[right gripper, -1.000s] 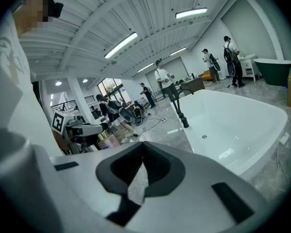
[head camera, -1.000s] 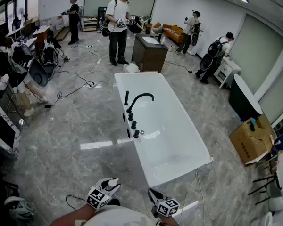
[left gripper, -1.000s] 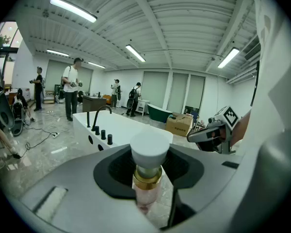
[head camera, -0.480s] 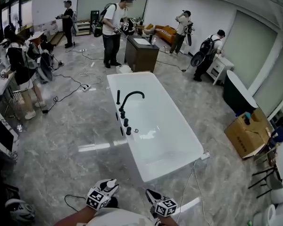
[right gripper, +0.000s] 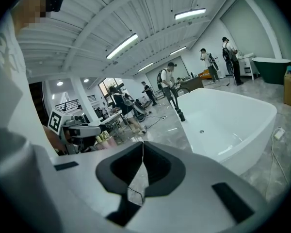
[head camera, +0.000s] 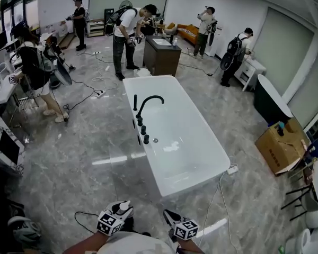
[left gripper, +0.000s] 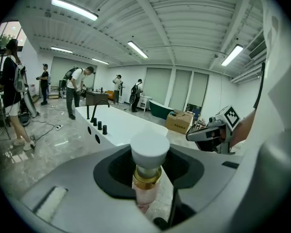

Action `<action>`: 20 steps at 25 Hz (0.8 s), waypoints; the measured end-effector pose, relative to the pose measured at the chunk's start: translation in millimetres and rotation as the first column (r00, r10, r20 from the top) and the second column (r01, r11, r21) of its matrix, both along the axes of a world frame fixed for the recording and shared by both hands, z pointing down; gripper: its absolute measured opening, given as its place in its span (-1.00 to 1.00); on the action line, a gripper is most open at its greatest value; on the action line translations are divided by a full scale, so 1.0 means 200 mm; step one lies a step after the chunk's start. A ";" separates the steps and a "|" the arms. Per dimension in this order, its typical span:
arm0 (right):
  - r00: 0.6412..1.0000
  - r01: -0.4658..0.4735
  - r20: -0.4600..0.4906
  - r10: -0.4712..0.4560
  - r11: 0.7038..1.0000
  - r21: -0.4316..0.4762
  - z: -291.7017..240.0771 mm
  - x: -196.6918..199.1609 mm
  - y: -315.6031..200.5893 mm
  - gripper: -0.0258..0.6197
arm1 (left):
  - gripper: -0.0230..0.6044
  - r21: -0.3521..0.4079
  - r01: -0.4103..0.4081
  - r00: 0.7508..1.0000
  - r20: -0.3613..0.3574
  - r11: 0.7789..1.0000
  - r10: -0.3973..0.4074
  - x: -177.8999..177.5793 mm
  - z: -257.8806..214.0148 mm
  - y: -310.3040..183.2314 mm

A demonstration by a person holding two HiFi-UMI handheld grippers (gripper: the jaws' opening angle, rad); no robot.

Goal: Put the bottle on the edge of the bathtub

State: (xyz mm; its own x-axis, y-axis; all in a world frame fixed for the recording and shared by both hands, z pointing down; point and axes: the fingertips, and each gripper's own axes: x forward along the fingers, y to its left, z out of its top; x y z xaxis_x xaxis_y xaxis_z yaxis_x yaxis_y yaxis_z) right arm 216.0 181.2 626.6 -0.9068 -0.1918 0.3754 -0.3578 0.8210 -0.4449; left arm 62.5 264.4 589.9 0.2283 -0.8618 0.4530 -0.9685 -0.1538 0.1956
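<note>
White-capped bottle (head camera: 126,206) sits in the left hand-held gripper (head camera: 124,210) in the head view, well apart from the bathtub (head camera: 186,142). Left gripper view: jaws clamp its pink body under a gold collar. Right gripper view: right hand-held gripper (right gripper: 142,147) closed, empty
</note>
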 end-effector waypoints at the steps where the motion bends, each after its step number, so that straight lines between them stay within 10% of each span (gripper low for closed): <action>1: 1.000 0.007 -0.003 -0.007 1.000 -0.005 0.01 0.01 0.01 -0.90 | -0.44 -0.003 0.001 1.000 0.000 1.000 -0.001 0.01 0.00 0.01; 20: 0.996 0.080 -0.028 -0.081 0.995 -0.052 0.12 0.08 0.16 -0.90 | -0.44 -0.032 0.068 0.998 0.018 0.997 -0.068 0.16 0.03 0.20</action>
